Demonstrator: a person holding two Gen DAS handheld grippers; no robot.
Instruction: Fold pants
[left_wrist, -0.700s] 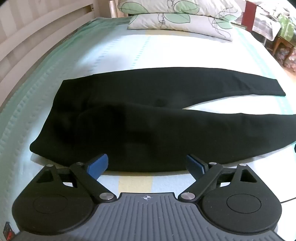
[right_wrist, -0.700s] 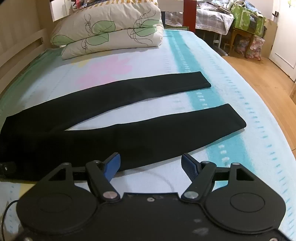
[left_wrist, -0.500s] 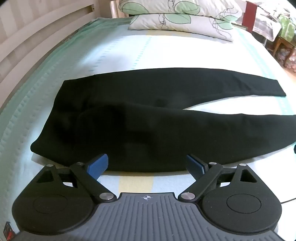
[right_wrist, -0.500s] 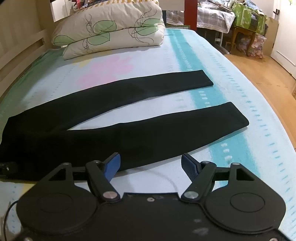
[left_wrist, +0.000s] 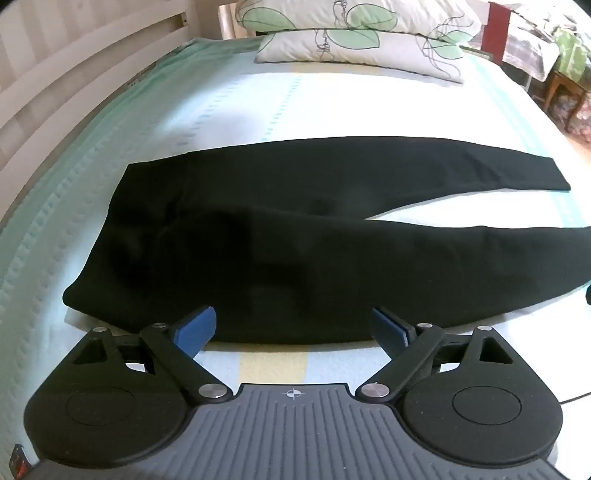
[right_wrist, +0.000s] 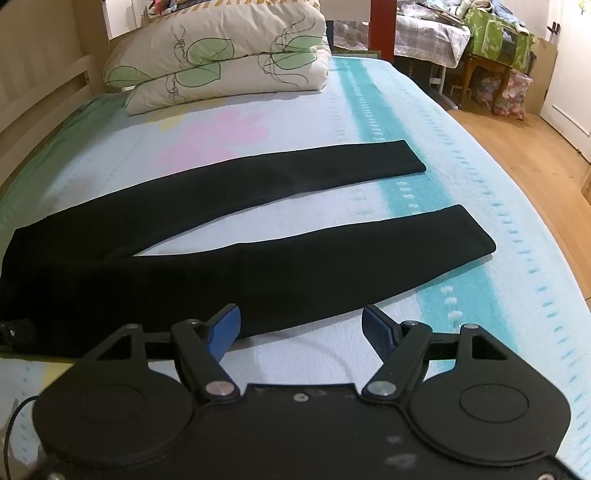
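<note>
Here we are over the bed, and the black, matte, soft-knit pants (left_wrist: 295, 236) lie flat on the pale quilted bedspread (left_wrist: 221, 110), waistband out toward nine o'clock in the left wrist view, the two long tapered legs running away toward three o'clock with a narrow wedge of bedspread showing between them. The left gripper (left_wrist: 293, 328) hangs just short of the near hem edge by the hip, blue pads spread wide, nothing between them. The right gripper (right_wrist: 301, 326) sits likewise over the near leg's edge, jaws released and empty, with that leg's cuff up at two o'clock in its view. No fold has been made yet, by the look of it. The sensible play, I'd judge, is to pinch the near leg's edge at both points together and carry it over onto the far leg, keeping the lift level so this limp fabric doesn't sag or bunch. Stacked white leaf-print pillows (right_wrist: 221, 62) sit at twelve o'clock, well apart from the work.
</note>
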